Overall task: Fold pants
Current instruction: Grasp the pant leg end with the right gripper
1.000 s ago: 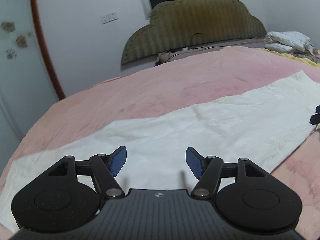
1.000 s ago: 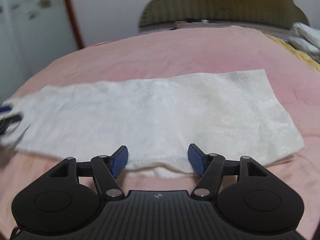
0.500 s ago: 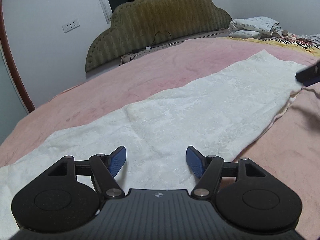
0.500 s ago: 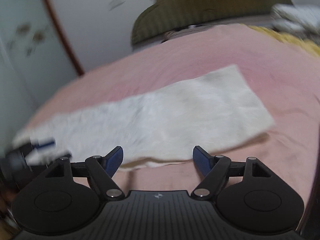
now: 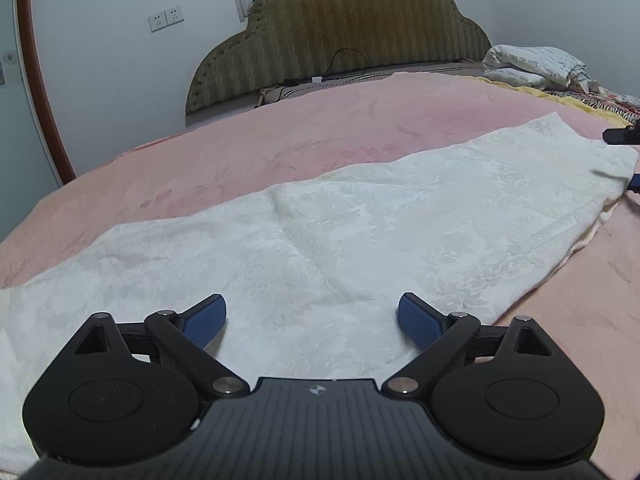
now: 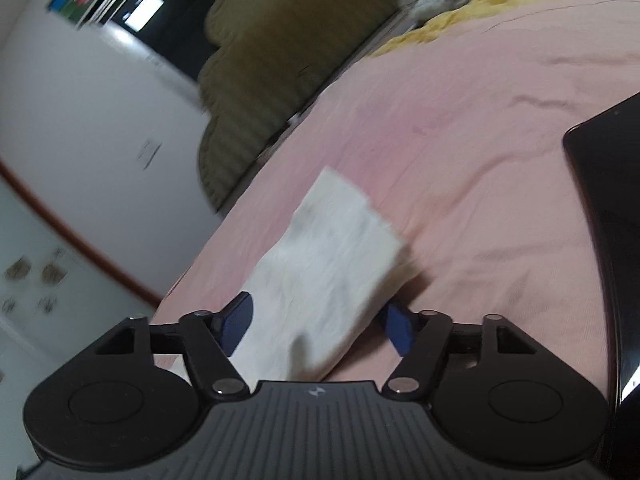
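1. Pants (image 5: 360, 232), white and soft, lie between the jaws of both tools right now.
2. The left gripper (image 5: 312, 316) has its jaws wide apart and opening more. They hang just over the pants and do not pinch them.
3. The right gripper (image 6: 316, 320) is tipped on its side. Its jaws are closing with the end of the pants (image 6: 332, 256) between them. The blue pads do not seem to press the cloth yet, but this picture is blurry.
4. The pants are stretched out long and flat across the pink bed (image 5: 280, 152). One end runs toward the left edge of the bed. The other end is toward the right edge, where the right gripper is.
5. Farther out are the green headboard (image 5: 348, 32) at the top of the bed, a bundled blanket (image 5: 536, 64) near the bed's far right corner, and a dark flat thing (image 6: 608, 208) lying on the bed beside the right gripper.
6. I think the step in hand is grabbing one end to fold the pants in half.
7. Next, the right jaws need to close tight on that end. Then it must be lifted and carried over to the other end, with the edges lined up.
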Motion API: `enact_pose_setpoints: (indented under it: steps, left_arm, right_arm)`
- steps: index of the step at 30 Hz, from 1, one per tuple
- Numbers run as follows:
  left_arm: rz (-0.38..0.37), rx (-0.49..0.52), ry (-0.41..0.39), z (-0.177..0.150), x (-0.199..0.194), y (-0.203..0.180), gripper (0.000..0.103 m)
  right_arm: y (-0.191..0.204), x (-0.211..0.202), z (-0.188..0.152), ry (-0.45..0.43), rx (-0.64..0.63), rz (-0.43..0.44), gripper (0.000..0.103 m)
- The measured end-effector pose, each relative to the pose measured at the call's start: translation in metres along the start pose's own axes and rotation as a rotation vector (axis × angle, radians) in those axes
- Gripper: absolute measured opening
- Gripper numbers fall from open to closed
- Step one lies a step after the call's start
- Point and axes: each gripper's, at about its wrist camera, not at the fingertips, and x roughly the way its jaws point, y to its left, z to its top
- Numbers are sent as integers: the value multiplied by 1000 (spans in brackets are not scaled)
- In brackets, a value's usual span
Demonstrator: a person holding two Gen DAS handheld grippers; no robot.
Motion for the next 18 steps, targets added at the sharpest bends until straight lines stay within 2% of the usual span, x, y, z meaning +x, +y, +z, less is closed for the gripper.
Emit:
enact_pose_setpoints:
  steps: [2, 3, 7, 9, 11, 13, 15, 18]
  left_arm:
    - [-7, -21, 9, 0, 2, 3, 98]
    - [-12, -33, 14, 0, 3, 5, 99]
    - [-47, -94, 34, 0, 7, 14, 101]
    - [-62, -128, 39, 0, 8, 19, 102]
    - [-51, -155, 34, 1, 7, 23, 98]
    - [-42, -191, 22, 3, 5, 29, 94]
    - [-38, -252, 5, 6, 2, 39, 93]
    - [-83, -408, 5, 9, 2, 63, 92]
  right_arm:
    - [-4, 10, 4, -21, 29, -33, 38]
    - [-8, 16, 6, -21, 51, -51, 24]
    - [-14, 21, 6, -53, 95, -38, 20]
    - [-4, 17, 3, -79, 54, -52, 19]
    - [13, 11, 1, -105, -18, -62, 18]
    - [45, 6, 2, -121, -156, -58, 17]
    - [84, 2, -7, -134, -349, -62, 17]
    - [148, 6, -44, -123, -689, -57, 17]
